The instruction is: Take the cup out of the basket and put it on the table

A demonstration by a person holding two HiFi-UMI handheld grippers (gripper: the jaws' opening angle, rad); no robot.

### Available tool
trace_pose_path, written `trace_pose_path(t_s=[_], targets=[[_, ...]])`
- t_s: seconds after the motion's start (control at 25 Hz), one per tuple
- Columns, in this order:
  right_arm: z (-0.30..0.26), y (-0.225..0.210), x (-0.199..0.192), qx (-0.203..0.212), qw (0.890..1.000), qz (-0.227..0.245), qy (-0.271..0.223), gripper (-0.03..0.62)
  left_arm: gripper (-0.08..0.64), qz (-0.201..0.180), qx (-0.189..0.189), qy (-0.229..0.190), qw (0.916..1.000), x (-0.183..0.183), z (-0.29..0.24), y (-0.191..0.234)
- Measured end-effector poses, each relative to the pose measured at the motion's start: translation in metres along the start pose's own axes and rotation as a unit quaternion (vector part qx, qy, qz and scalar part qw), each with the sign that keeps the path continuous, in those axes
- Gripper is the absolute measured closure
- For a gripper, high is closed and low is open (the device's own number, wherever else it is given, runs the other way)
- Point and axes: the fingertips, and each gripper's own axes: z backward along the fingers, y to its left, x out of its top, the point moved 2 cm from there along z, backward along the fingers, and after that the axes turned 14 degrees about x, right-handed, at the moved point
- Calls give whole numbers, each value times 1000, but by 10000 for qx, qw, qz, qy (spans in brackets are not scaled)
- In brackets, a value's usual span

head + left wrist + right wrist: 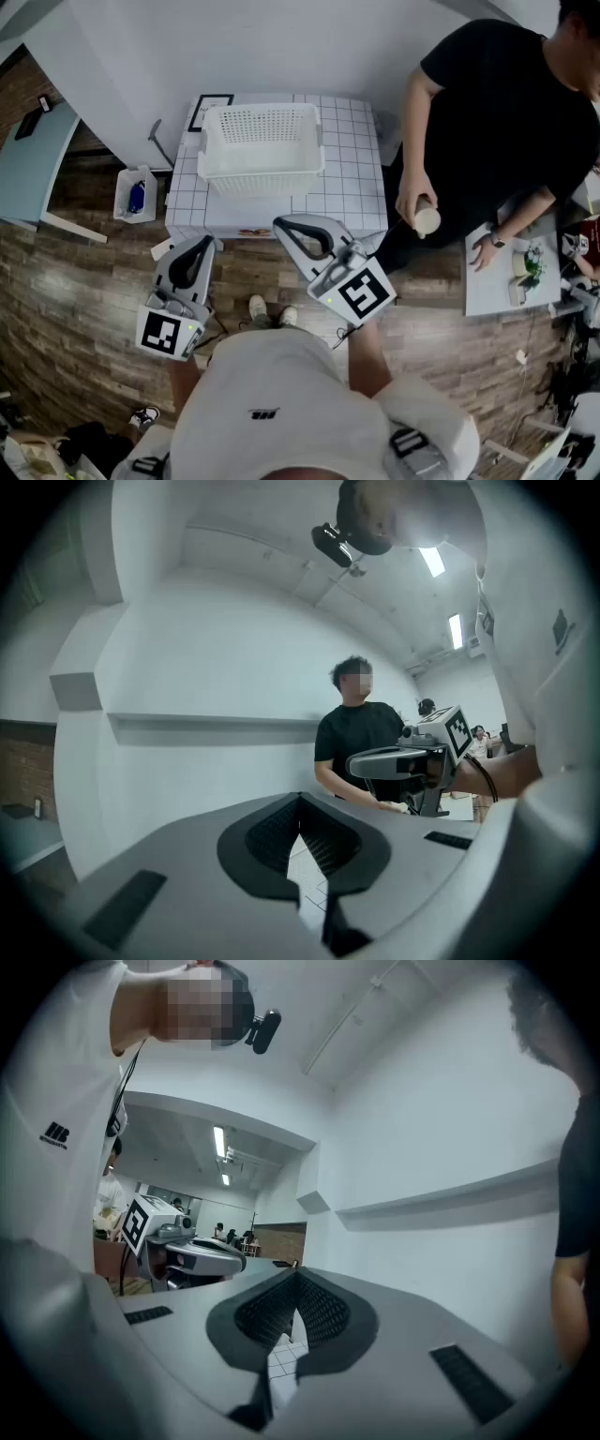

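The cup (427,221) is not in the basket at this moment. A person in a black shirt (497,103), standing at the right side of the desk (352,178), holds it in one hand, off the desk's edge and well apart from the basket (262,173). The white basket sits toward the far side of the desk, and from your head view its lattice floor looks bare; no cup shows inside it.

Your left hand-held gripper (201,244) is pressed together with nothing between its jaws. It is held level, on your side of the desk's near edge. Your right hand-held gripper (283,227) is likewise closed tight and empty, level, with its tip just at the near edge of the desk. Neither one touches the basket.

As for progress, I judge that nothing of your task is done yet. The scene looks like it is being set up, since the cup would have to go into the basket before you can lift it out. Everything is left for you: spread one gripper, reach into the basket, pinch the cup, lift it clear and set it on the desk.
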Motion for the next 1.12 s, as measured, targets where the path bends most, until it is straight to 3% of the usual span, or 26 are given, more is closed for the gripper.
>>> trace_pose_path(t_s=[0.6,1.12], targets=[[14,10,4,147,9999,30,-70,580,551,70,-17,103,9999,4,5,-28],[-16,-17,-21,224,9993,130,274,580,551,137,-20,161,9998,-16,-27,4]])
